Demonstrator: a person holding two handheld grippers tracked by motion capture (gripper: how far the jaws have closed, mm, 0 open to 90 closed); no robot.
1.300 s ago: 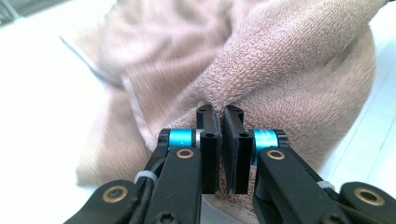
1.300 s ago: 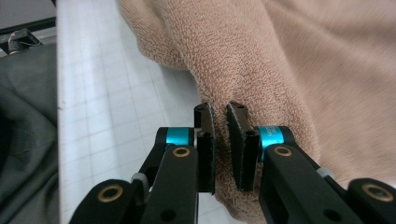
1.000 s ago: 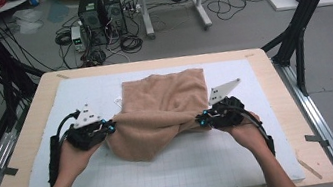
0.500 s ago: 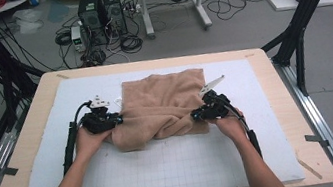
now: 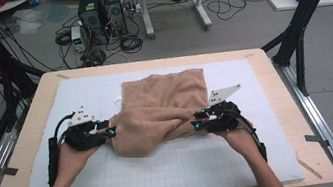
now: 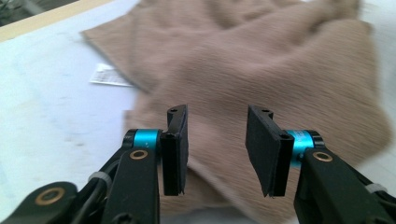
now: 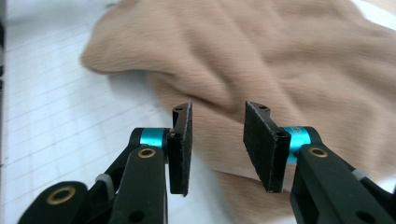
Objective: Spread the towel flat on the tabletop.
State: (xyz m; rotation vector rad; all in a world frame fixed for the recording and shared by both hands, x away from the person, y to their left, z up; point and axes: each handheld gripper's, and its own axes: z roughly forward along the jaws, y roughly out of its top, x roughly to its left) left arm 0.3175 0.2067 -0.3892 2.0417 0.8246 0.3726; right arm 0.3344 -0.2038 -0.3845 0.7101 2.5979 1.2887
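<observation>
High view: even, soft overhead light, faint shadows, slightly soft detail. Both gripper views: towel (image 6: 280, 60) smeared, probably motion blur; black pads (image 7: 181, 144) sharp; white surface (image 5: 264, 83) bright.

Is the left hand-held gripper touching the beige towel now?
Apart. In the left gripper view, the left hand-held gripper has both pads open with clear space between; the beige towel lies beyond, unpinched.

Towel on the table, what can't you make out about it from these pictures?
- Towel, high view: how many layers, folds hide them.
- White tag, left gripper view: print blurred and too small.
- Towel's far edge, right gripper view: cut off by the frame's top.
- Underside, every view: hidden against the white mat.
</observation>
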